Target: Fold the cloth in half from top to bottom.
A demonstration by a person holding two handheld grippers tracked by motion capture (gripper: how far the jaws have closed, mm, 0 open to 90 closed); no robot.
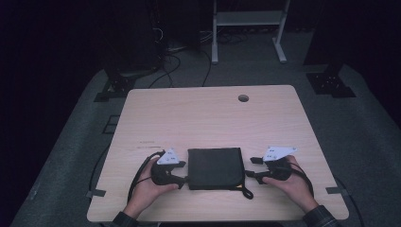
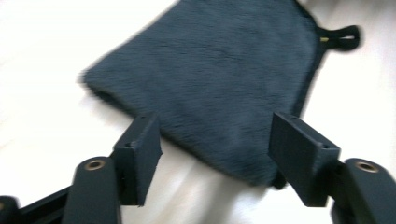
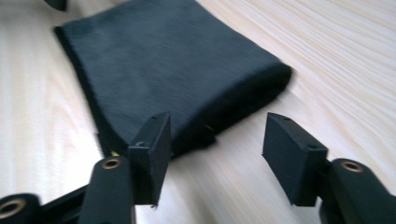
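While both grippers flank a folded dark towel (image 1: 215, 168), their jaws stand apart and grip nothing.

The left gripper (image 1: 181, 176), held low in the person's left hand (image 1: 150, 185), points at the towel's left edge; in its own view the towel's corner lies between the parted jaws, unpressed. The right gripper (image 1: 250, 167), in the right hand (image 1: 293, 182), points at the right edge by the hanging loop (image 1: 246, 191). The towel lies flat on the wooden table (image 1: 208, 113), near its front edge. Faint printing on the tabletop is unreadable.

Light wooden table (image 1: 208, 113) with round cable hole (image 1: 243, 98); white metal frame (image 1: 248, 21) behind it; black cables (image 1: 175, 64) on grey floor (image 1: 373, 137).
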